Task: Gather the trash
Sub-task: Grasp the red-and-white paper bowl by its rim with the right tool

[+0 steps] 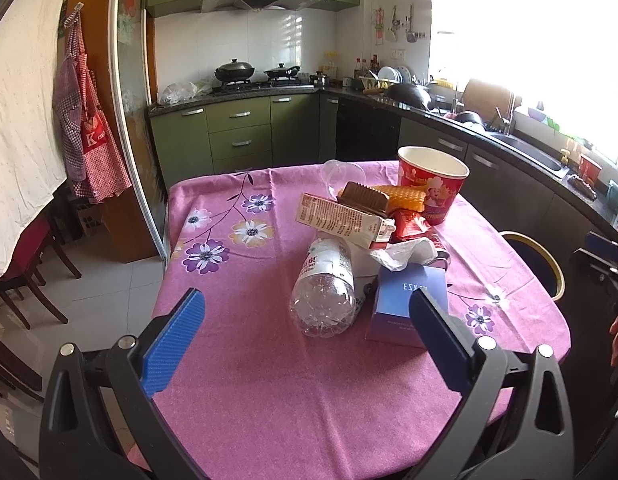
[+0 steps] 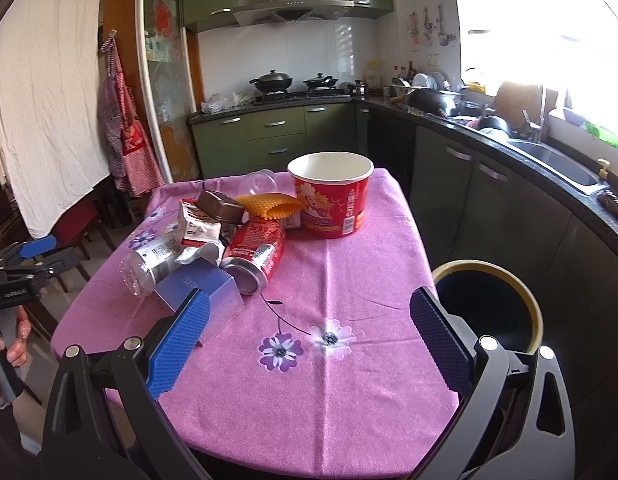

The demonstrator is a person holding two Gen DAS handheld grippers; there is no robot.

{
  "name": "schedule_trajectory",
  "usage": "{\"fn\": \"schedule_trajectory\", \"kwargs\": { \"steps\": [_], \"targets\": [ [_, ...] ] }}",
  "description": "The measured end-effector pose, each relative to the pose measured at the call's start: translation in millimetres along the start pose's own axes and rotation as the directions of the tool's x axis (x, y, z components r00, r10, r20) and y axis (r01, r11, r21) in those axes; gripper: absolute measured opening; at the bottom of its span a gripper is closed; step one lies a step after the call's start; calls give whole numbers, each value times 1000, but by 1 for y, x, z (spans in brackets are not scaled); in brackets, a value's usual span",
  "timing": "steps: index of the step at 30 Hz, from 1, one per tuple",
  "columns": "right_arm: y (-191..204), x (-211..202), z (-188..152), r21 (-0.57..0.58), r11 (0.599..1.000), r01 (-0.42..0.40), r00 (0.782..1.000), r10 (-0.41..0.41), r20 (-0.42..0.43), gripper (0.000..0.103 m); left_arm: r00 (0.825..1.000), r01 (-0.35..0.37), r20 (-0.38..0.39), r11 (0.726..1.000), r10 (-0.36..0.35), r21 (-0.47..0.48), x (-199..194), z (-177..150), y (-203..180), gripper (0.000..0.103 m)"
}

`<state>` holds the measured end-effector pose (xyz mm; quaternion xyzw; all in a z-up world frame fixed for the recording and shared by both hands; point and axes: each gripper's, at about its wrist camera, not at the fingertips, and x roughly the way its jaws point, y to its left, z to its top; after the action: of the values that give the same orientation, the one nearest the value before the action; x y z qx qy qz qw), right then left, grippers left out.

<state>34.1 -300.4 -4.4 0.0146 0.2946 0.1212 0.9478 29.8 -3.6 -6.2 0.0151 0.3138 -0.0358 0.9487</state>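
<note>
A heap of trash lies on the pink flowered tablecloth (image 1: 269, 380): a clear plastic bottle (image 1: 325, 288) on its side, a purple box (image 1: 405, 304), a milk carton (image 1: 341, 220), a brown tray (image 1: 363, 198), an orange mesh piece (image 1: 401, 196) and a red paper bucket (image 1: 433, 188) standing upright. The right wrist view adds a red can (image 2: 255, 256) lying beside the purple box (image 2: 205, 288), behind which stands the bucket (image 2: 331, 200). My left gripper (image 1: 309, 320) is open and empty, just short of the bottle. My right gripper (image 2: 309, 324) is open and empty above bare cloth (image 2: 329, 360).
A dark round bin with a yellow rim (image 2: 489, 304) stands on the floor off the table's right edge, also in the left wrist view (image 1: 537, 264). Kitchen cabinets and a sink (image 2: 557, 160) run along the right. Wooden chairs (image 1: 29, 272) stand to the left.
</note>
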Motion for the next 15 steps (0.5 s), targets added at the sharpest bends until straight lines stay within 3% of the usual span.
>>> {"fn": "schedule_trajectory", "kwargs": {
  "steps": [4,9,15],
  "targets": [
    [-17,20,36,-11,998,-54,996,53,-67,99,999,20,-51,1000,-19,14,20,20,5,97],
    [-39,57,91,0,999,-50,986,49,-156,99,992,49,-116,999,-49,-8,55,57,16,97],
    [-75,137,155,72,997,-4,950,26,-312,99,984,82,-157,997,-79,9,100,101,19,97]
  ]
}}
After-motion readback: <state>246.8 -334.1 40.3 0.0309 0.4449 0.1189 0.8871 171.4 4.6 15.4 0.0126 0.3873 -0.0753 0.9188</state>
